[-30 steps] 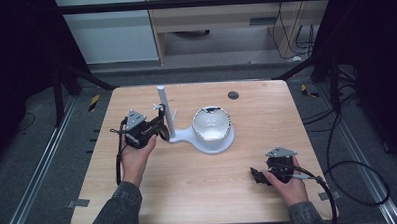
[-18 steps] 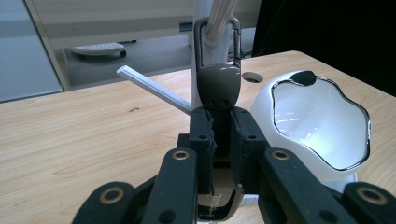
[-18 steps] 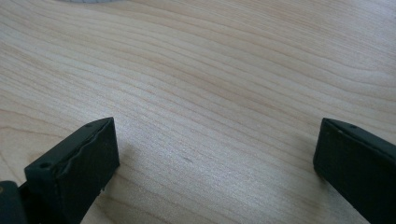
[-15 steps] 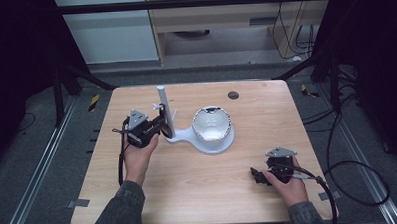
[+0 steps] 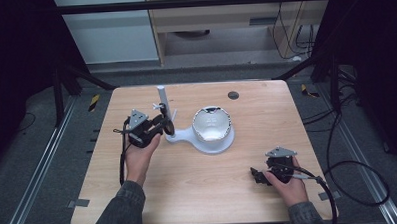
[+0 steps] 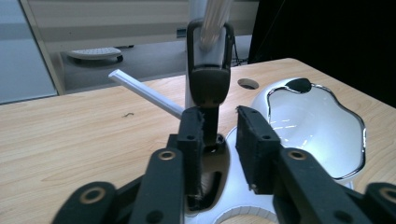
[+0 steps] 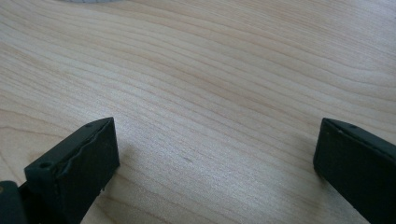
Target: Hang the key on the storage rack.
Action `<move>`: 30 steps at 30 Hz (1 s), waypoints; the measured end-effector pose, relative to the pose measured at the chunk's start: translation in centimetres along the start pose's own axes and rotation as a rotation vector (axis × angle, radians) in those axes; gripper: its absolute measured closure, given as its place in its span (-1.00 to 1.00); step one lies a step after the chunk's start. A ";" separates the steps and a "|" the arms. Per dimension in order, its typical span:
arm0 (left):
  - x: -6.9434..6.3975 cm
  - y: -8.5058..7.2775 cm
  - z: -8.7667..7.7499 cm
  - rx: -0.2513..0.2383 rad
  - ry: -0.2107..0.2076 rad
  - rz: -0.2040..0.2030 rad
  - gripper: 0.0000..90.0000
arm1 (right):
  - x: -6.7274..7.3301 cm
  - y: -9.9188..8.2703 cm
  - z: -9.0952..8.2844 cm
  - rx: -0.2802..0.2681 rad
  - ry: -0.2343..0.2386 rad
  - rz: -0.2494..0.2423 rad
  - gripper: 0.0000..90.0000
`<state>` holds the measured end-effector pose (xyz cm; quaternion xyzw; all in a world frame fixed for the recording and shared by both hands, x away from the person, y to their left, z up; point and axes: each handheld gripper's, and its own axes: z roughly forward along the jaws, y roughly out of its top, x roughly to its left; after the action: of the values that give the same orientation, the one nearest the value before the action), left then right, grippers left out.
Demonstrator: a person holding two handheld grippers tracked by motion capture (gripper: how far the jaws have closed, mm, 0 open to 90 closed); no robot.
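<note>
The left gripper (image 5: 164,124) sits at the upright white post (image 5: 162,101) of the white plastic stand (image 5: 207,144), left of the tabletop's centre. Its jaws have just been opening; a black clip (image 6: 208,79) on the post stands ahead of the parted pads, not pressed. The stand's mirror-lined white bowl (image 5: 213,123) lies mid-table. The right gripper (image 5: 257,176) rests near the front right corner of the light wooden tabletop (image 5: 199,192), jaws wide apart over bare wood.

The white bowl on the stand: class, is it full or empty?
Empty. The white bowl shows only its bare glossy inside in the high view, and the left gripper view shows the same bare white inside, with nothing lying in it.
</note>
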<state>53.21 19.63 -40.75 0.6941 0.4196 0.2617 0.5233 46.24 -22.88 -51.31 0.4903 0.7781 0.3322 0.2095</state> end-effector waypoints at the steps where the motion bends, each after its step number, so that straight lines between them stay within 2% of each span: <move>1: 0.0 0.0 -0.1 0.001 -0.001 0.001 0.49 | 0.0 0.0 0.0 0.000 0.000 0.000 -0.99; 12: 0.1 0.1 -1.6 0.025 0.008 0.029 0.28 | 0.0 0.0 0.0 -0.001 0.000 -0.003 -0.99; 18: 0.4 -0.2 -2.2 0.051 0.020 0.048 0.08 | 0.0 0.0 0.0 -0.001 -0.001 -0.006 -0.98; 26: 0.7 -0.1 -2.8 0.122 0.029 0.053 -0.35 | 0.0 0.0 0.0 -0.001 0.000 -0.006 -0.99; 30: 0.8 0.0 -3.1 0.175 0.034 0.060 -0.48 | 0.0 0.0 0.0 -0.001 -0.001 -0.006 -0.98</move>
<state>51.14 21.94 -39.80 0.7448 0.4287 0.2510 0.4455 46.20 -22.90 -51.31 0.4881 0.7792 0.3319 0.2110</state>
